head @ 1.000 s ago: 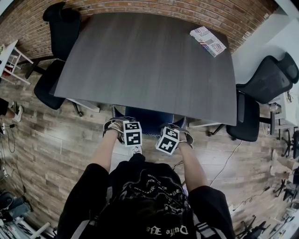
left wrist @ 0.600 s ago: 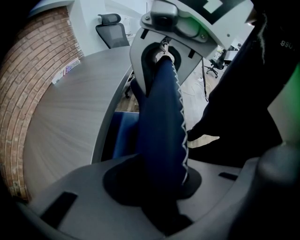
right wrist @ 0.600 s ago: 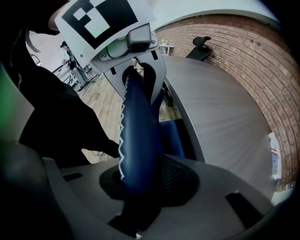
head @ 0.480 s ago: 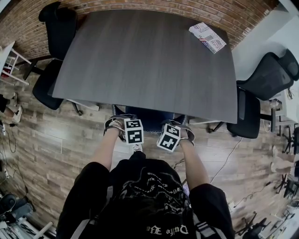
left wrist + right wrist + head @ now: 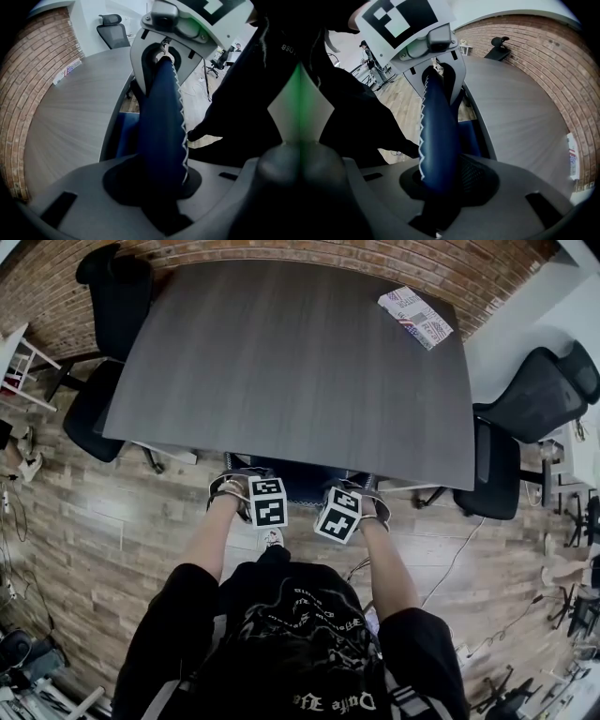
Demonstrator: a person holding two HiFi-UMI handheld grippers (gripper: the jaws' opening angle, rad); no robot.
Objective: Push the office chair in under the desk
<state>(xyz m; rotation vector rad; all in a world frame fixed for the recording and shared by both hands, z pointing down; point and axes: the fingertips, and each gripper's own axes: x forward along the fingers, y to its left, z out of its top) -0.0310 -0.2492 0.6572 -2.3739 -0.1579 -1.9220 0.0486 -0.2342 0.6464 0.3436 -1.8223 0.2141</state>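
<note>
A blue office chair [image 5: 298,480] stands at the near edge of the grey desk [image 5: 291,362], its seat hidden below the top and only the backrest showing. My left gripper [image 5: 246,495] is shut on the left part of the backrest's top edge. My right gripper [image 5: 361,505] is shut on the right part. In the left gripper view the blue padded edge with white zigzag stitching [image 5: 161,131] runs from my left gripper [image 5: 159,187] up to the other gripper [image 5: 173,28]. The right gripper view mirrors this: my right gripper [image 5: 440,183] clamps the backrest edge [image 5: 438,136].
A black office chair [image 5: 117,306] stands at the desk's far left corner, another [image 5: 539,395] at its right side. A patterned packet [image 5: 415,318] lies on the desk's far right corner. A brick wall [image 5: 328,251] runs behind. Cables [image 5: 459,559] trail over the wooden floor.
</note>
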